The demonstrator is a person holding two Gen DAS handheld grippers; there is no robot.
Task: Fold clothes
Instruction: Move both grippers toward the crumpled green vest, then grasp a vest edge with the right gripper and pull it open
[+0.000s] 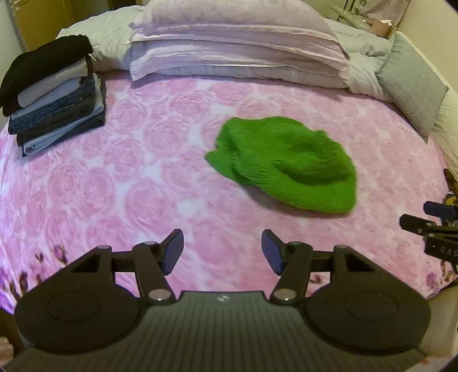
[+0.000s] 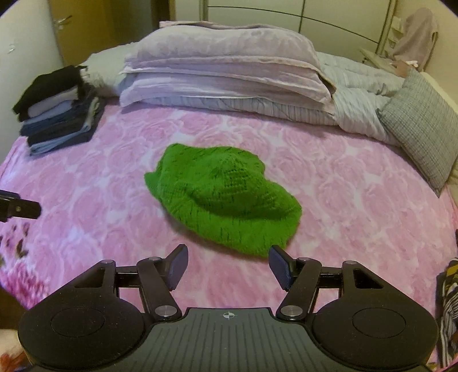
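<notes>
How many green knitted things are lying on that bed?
1: a green knitted garment bunched mid-bed on the pink blanket. Others could hide inside the folded stack.

Home bedroom: bed (image 2: 357, 200) under pink rose blanket, stacked pillows (image 2: 223, 71), folded-clothes pile (image 1: 54, 94), wardrobe doors (image 2: 286, 17).

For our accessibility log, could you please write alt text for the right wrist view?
A crumpled green knitted garment lies on a pink rose-patterned blanket, just beyond the open, empty right tongs. A stack of folded clothes sits far left, pillows behind.
</notes>
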